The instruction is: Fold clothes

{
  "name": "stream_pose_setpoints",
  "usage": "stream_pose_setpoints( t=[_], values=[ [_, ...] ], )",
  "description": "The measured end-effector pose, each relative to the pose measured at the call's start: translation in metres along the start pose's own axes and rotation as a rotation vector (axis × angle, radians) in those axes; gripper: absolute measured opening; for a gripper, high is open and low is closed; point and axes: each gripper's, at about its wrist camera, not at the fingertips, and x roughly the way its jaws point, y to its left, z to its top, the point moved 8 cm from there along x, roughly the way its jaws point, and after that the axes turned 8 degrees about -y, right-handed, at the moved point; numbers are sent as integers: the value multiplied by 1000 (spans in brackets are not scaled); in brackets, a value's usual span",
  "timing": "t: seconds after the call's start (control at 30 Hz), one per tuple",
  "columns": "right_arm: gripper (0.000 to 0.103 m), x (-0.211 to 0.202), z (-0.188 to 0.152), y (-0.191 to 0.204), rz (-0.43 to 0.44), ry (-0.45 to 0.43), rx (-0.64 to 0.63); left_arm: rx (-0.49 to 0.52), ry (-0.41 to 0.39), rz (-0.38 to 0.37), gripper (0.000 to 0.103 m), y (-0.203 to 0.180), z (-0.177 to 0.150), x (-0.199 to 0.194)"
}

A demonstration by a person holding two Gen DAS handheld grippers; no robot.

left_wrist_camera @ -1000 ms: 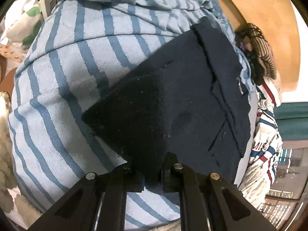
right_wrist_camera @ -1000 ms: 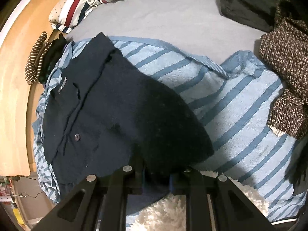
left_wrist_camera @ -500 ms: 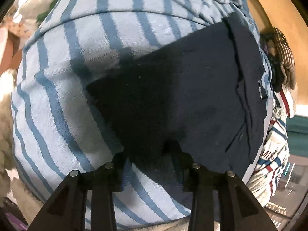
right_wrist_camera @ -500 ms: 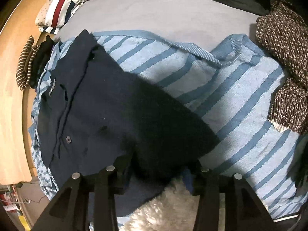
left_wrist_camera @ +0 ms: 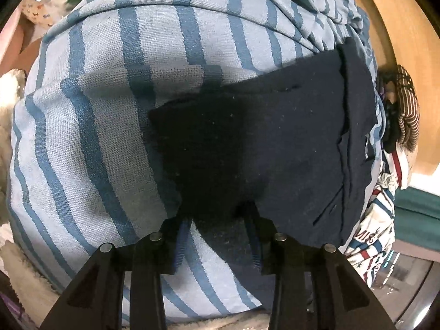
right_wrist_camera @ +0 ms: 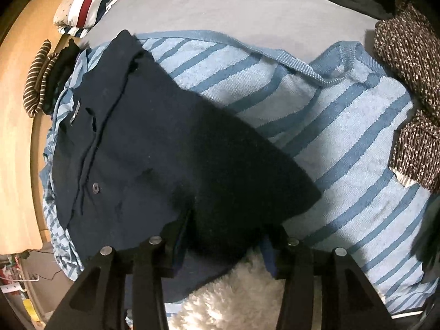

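Navy shirt [left_wrist_camera: 275, 151] on striped towel [left_wrist_camera: 110, 110]

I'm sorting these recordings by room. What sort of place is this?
Probably a bedroom: clothes lie on a grey sheet edged by a wooden frame, with a striped towel spread under a navy shirt.

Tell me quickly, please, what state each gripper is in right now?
Left gripper: open, holding nothing; the navy shirt lies between its fingers.
Right gripper: open, holding nothing, above that shirt's near edge.

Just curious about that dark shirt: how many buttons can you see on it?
1: a button on the navy shirt's placket, left of centre in the right wrist view. More may be hidden by folds.
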Motion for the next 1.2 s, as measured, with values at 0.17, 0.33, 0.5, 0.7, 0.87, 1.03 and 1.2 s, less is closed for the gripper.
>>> stream_pose_setpoints(
  t=[0.17,0.33,0.5,0.7,0.87,1.03,1.2],
  values=[
    [52,4,2,-4,15,-3,17,18,7,21,39,0,-4,3],
    [52,3,4,-6,24,-34,41,30,0,26,39,-2,-6,2],
    [54,-4,7,-10,17,-84,60,33,-112,43,39,-3,-4,-22],
    [72,-29,12,-24,80,-244,135,-20,-235,4,39,-9,13,-57],
    [73,-30,19,-31,114,-274,205,-50,-219,-21,40,-6,20,-62],
    [73,-29,17,-22,79,-256,196,-63,-194,-3,39,-14,17,-40],
    [73,-48,17,-27,46,-362,177,21,-313,-38,40,-26,17,-63]
  ],
)
